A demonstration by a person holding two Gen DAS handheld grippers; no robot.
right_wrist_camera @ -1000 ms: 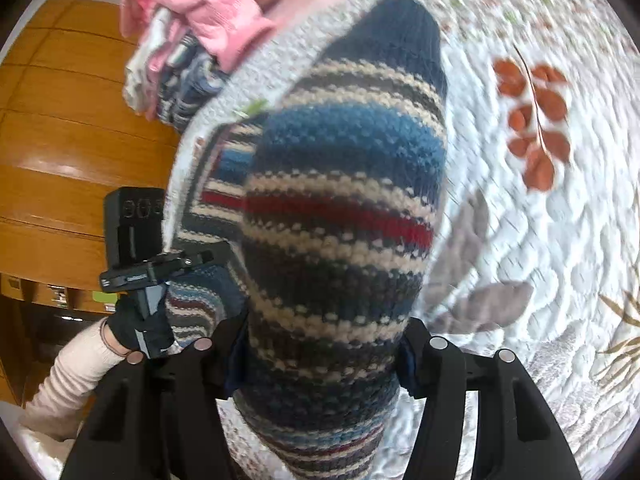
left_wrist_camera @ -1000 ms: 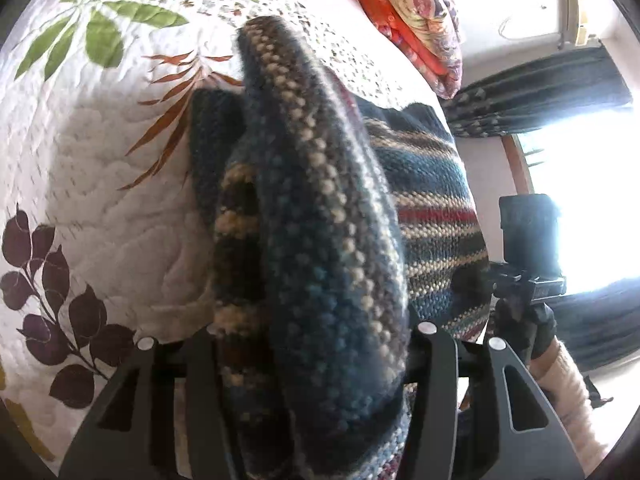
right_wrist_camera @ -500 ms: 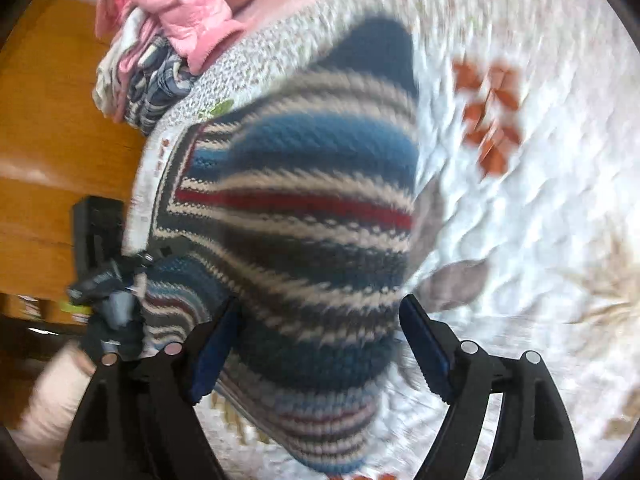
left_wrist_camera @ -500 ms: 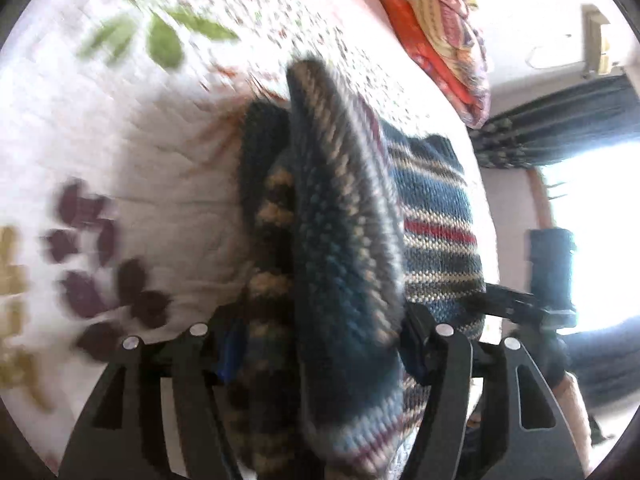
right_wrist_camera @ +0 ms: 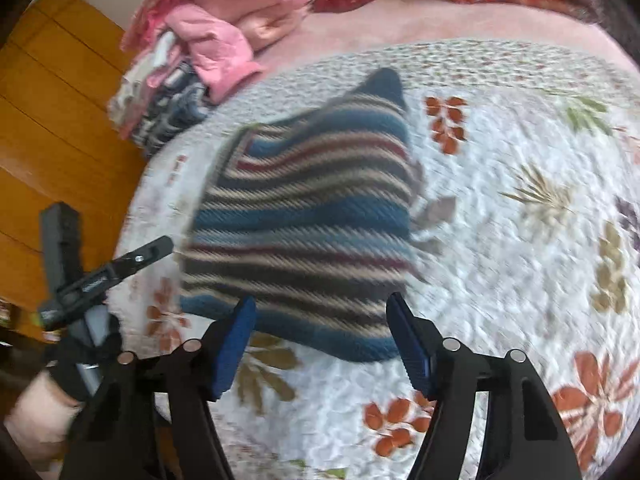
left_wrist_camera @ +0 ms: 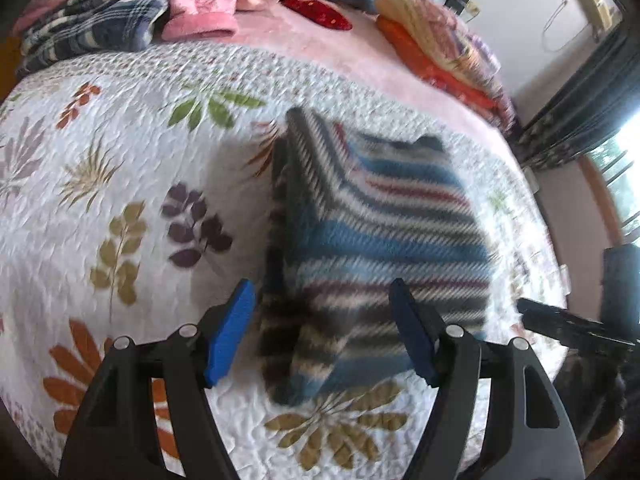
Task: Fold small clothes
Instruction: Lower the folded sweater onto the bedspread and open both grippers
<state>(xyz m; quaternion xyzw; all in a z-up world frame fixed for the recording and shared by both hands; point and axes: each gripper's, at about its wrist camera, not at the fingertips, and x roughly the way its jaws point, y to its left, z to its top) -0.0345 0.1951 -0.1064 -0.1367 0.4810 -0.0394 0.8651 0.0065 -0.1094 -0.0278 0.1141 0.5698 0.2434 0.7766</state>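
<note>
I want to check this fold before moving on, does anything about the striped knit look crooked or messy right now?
The striped knit lies on the floral quilt, both grippers open and clear of it. In the left wrist view its left edge stands up in a ridge and a flap pokes out at the near corner, so it looks uneven. Motion blur hides finer detail.

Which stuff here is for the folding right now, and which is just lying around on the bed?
For the job:
striped knitted garment
left gripper, open
right gripper, open

Just lying about:
pink quilted jacket
dark plaid cloth
orange patterned bedding
leaf-print quilt, what everything lies on
</note>
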